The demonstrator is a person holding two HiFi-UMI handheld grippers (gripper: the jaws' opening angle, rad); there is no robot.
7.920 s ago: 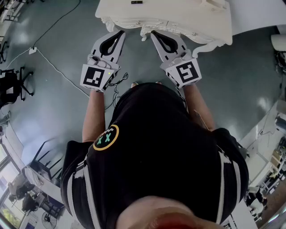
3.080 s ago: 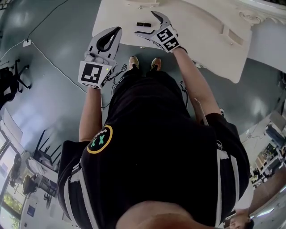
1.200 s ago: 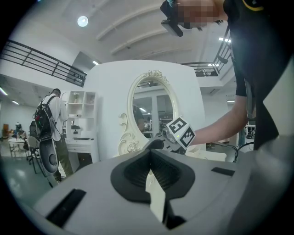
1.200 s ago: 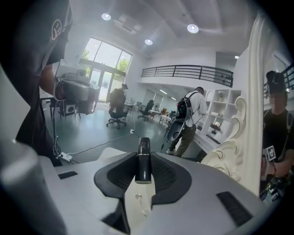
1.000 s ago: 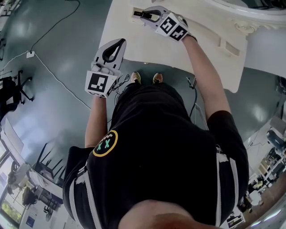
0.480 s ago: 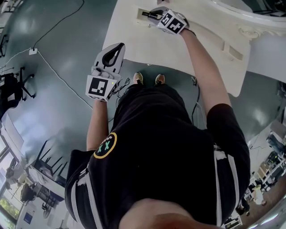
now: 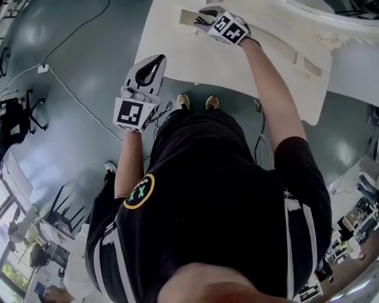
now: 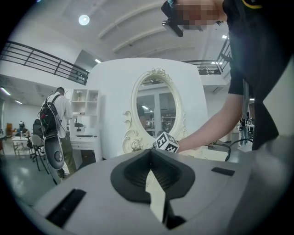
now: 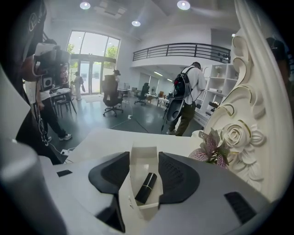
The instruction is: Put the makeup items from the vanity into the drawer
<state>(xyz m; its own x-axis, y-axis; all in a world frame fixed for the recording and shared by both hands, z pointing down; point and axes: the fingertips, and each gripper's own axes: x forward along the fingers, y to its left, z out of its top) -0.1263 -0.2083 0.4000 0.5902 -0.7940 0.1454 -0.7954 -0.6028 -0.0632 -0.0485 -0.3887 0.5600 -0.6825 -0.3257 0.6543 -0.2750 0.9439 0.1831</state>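
Note:
My right gripper [image 9: 144, 156] hovers over a small white open drawer [image 9: 138, 170] at the back left of the vanity top [image 7: 195, 53]. Its jaws are opening. A black lipstick tube [image 9: 146, 187] lies on the drawer's floor below the gap, and neither pad touches it. In the head view the right gripper [image 7: 202, 16] reaches over that drawer [image 7: 185, 19]. My left gripper [image 7: 159, 59] is shut on nothing and hangs over the floor just off the vanity's front edge. From the left gripper view its closed tips [image 8: 150, 152] point toward the oval mirror [image 8: 157, 108].
A carved rose frame [image 9: 239, 137] and a purple flower [image 9: 209, 147] stand close on the right gripper's right. A second recess [image 7: 305, 62] sits at the vanity's right. A cable [image 7: 71, 89] runs over the floor. A person with a backpack [image 9: 186, 98] stands behind.
The right gripper carried the black tube from the vanity top to the drawer at the back left, and the tube no longer shows between its jaws. The left gripper barely moved.

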